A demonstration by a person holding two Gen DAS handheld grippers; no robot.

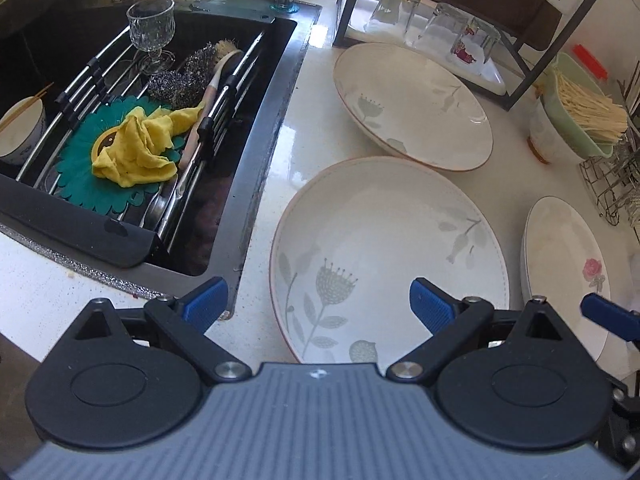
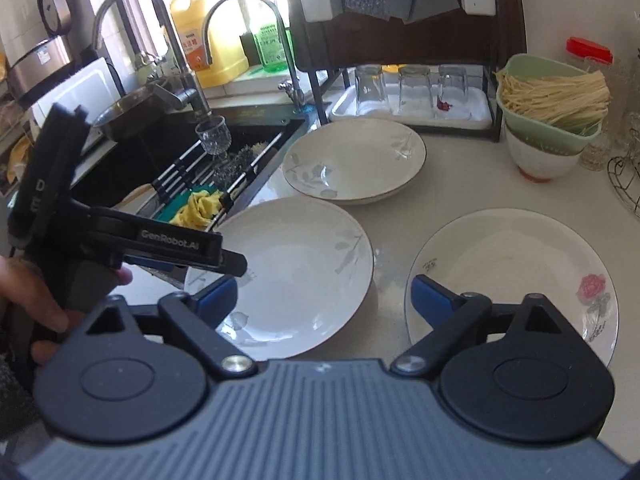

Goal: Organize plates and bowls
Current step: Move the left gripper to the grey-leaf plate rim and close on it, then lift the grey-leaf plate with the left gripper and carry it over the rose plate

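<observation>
At far left in the left wrist view, a small white bowl (image 1: 22,130) with chopsticks across it sits in the dark sink (image 1: 256,128), cut off by the frame edge. Beside it on the sink rack lie a green mat (image 1: 80,172) under a crumpled yellow cloth (image 1: 136,148), steel scourers (image 1: 180,80), a brush and an upright stemmed glass (image 1: 152,32); what lies under the rack is too dark to make out. On the pale counter (image 1: 292,136) right of the sink, the near leaf-patterned plate (image 1: 392,240) lies just ahead of the left gripper (image 1: 318,300), whose blue fingers are spread wide, one over the sink's edge and one above the plate's bowl, with nothing between them; the plate's near rim is hidden by the gripper body. The far leaf-patterned plate (image 1: 416,104) lies behind it, close to but apart from it. Further right, the rose plate (image 1: 568,264) is cut by the frame edge, with a blue fingertip of the other gripper over it. In the right wrist view, a hand (image 2: 36,300) holds the left gripper at left, and the right gripper (image 2: 324,298) has its fingers apart and empty, spanning the gap between the near leaf plate and the rose plate, whose near edge it covers. Behind stand three upturned glasses (image 2: 412,86) on a tray and a green basket of noodles (image 2: 552,96).
</observation>
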